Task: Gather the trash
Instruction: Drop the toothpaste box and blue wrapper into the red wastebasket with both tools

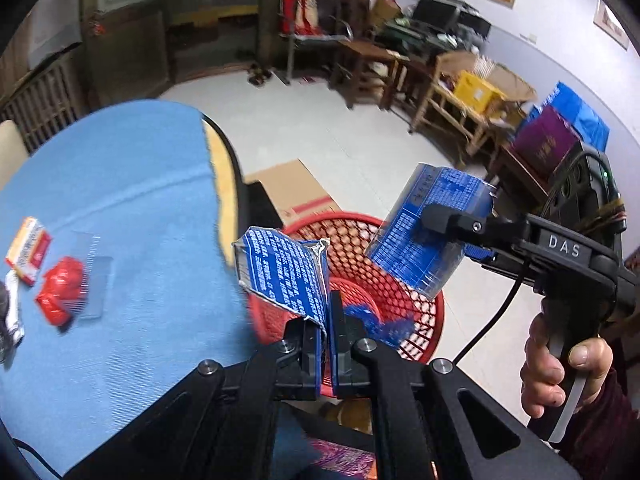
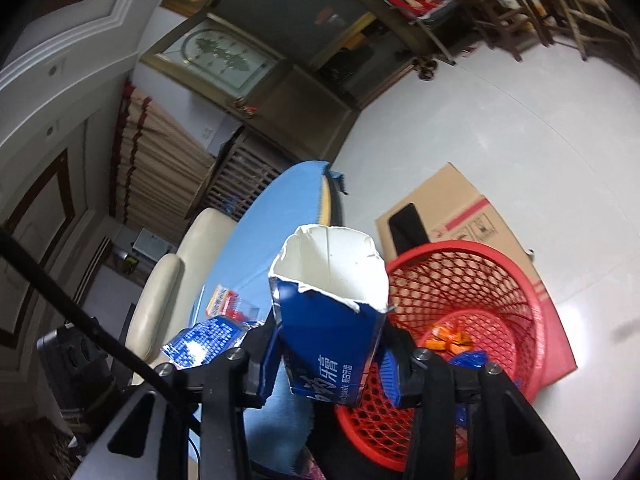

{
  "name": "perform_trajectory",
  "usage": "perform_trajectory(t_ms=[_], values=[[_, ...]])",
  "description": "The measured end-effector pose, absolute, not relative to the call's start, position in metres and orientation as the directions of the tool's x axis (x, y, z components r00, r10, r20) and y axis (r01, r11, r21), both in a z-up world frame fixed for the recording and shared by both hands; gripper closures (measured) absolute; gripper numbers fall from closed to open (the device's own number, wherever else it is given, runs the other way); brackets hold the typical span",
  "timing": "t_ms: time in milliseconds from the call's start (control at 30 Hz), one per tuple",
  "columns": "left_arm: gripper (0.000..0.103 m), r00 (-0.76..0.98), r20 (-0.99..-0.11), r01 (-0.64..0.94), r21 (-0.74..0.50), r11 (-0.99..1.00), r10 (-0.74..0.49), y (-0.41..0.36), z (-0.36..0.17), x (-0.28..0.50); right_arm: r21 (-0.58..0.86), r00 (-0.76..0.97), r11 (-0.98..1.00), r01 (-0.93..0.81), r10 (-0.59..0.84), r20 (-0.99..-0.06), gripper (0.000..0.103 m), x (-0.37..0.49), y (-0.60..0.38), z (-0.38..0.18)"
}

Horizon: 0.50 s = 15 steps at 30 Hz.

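Note:
My left gripper (image 1: 324, 320) is shut on a flat torn piece of blue printed carton (image 1: 284, 276), held over the near rim of a red mesh basket (image 1: 360, 264). My right gripper (image 2: 334, 344) is shut on a blue toothpaste carton (image 2: 332, 320) with a torn-open white top. It holds the carton beside the red mesh basket (image 2: 480, 300). From the left wrist view this carton (image 1: 432, 232) hangs above the basket's far right side. Orange and blue wrappers (image 2: 448, 338) lie in the basket. A red crumpled packet (image 1: 60, 284) and an orange-red box (image 1: 28, 248) rest on the table.
The round table has a blue cloth (image 1: 120, 200), and a clear comb (image 1: 94, 276) lies on it. A cardboard box (image 2: 452, 216) lies on the white floor behind the basket. A cream chair (image 2: 168, 280) stands at the table. Wooden furniture and boxes line the far wall.

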<state>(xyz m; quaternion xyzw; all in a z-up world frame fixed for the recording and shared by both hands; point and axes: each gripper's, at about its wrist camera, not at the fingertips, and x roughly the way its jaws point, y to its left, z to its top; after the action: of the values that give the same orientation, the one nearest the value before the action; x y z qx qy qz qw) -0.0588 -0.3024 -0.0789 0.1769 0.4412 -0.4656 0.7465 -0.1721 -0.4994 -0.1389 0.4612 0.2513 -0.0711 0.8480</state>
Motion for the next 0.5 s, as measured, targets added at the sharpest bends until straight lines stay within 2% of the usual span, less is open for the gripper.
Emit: perform_trajectory(t_ms=[33, 133, 200, 233, 267, 300, 333, 500], values=[[0.1, 0.17, -0.83, 0.851, -0.148, 0.504, -0.531, -0.306, -0.082, -0.059, 0.758, 0.864, 0.544, 0.359, 0.114, -0.491, 0.056, -0.176, -0.504, -0.143], [0.099, 0.156, -0.843, 0.857, -0.144, 0.495, -0.516, -0.317, -0.089, -0.058, 0.778, 0.861, 0.503, 0.376, 0.122, -0.494, 0.041, -0.178, -0.511, -0.15], [0.094, 0.154, -0.848, 0.859, -0.139, 0.493, -0.507, -0.318, -0.092, -0.059, 0.79, 0.863, 0.48, 0.382, 0.12, -0.491, 0.041, -0.181, -0.515, -0.153], [0.088, 0.15, -0.849, 0.86, -0.141, 0.491, -0.507, -0.32, -0.093, -0.059, 0.793, 0.865, 0.475, 0.382, 0.118, -0.488, 0.041, -0.182, -0.517, -0.154], [0.069, 0.145, -0.852, 0.86, -0.143, 0.49, -0.504, -0.32, -0.093, -0.059, 0.795, 0.867, 0.471, 0.382, 0.117, -0.485, 0.041, -0.183, -0.519, -0.154], [0.053, 0.16, -0.849, 0.858, -0.133, 0.496, -0.504, -0.319, -0.092, -0.06, 0.798, 0.868, 0.468, 0.38, 0.117, -0.482, 0.041, -0.184, -0.52, -0.154], [0.05, 0.192, -0.838, 0.857, -0.111, 0.504, -0.511, -0.317, -0.088, -0.061, 0.804, 0.872, 0.461, 0.377, 0.116, -0.475, 0.041, -0.186, -0.522, -0.154], [0.049, 0.259, -0.817, 0.863, -0.043, 0.503, -0.515, -0.31, -0.075, -0.065, 0.8, 0.876, 0.471, 0.371, 0.108, -0.47, 0.041, -0.185, -0.522, -0.151]])
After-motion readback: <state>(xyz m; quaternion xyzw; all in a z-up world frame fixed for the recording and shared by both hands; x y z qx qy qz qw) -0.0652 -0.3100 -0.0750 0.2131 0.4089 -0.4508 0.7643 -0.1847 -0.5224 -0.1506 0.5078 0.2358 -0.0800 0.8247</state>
